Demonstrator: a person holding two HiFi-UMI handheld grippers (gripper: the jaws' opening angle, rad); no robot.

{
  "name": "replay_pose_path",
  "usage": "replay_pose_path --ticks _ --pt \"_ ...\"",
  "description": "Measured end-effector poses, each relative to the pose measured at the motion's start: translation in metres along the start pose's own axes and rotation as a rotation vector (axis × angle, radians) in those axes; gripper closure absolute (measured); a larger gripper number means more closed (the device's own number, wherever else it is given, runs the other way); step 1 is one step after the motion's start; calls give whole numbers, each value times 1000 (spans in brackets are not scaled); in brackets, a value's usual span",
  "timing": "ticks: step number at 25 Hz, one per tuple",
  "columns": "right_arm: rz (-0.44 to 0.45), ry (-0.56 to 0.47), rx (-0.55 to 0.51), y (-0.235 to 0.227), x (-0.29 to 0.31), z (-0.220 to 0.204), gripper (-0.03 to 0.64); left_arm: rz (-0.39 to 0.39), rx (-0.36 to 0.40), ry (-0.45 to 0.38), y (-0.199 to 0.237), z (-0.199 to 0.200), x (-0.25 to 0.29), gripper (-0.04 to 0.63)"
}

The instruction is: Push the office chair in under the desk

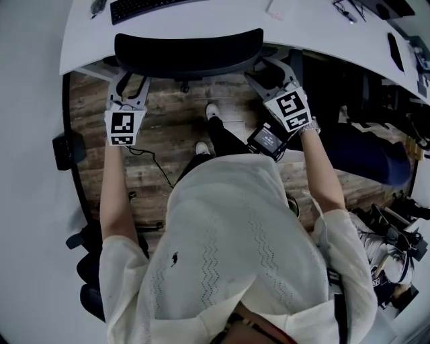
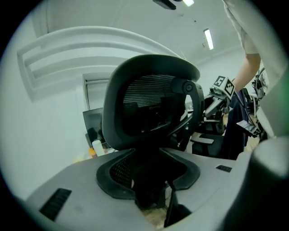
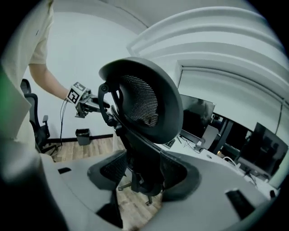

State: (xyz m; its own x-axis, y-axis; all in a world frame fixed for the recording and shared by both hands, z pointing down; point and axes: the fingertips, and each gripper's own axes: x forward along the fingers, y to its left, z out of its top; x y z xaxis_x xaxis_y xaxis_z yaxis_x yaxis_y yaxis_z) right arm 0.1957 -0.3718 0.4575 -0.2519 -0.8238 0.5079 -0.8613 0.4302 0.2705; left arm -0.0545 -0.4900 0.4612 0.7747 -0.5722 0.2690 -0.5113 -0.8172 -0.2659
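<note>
Since the black mesh-backed office chair [image 1: 188,54] already has its backrest at the near edge of the curved white desk [image 1: 222,20], little travel's left. Left gripper [image 1: 129,84] & right gripper [image 1: 265,72] sit at the backrest's left/right ends, jaws apart, nothing clamped. Risk: an uneven shove swivels the chair, or pads slip off.
</note>
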Motion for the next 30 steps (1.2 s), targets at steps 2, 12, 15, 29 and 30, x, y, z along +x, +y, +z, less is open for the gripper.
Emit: replay_pose_path --ticks 2,12,15,29,30 --pt "-2 -15 67 4 -9 -2 398 -27 -21 19 -17 -4 -7 466" --pt "-20 -121 301 33 -52 -1 582 -43 -220 -13 -82 0 -43 574" --pt "-26 -135 313 43 -64 -1 609 -41 -288 -58 -93 13 -56 576" --pt "-78 -229 385 82 -128 8 615 -29 -393 -126 -148 37 -107 581" --pt "-84 -235 388 84 -131 8 615 -31 -399 -123 -152 35 -109 581"
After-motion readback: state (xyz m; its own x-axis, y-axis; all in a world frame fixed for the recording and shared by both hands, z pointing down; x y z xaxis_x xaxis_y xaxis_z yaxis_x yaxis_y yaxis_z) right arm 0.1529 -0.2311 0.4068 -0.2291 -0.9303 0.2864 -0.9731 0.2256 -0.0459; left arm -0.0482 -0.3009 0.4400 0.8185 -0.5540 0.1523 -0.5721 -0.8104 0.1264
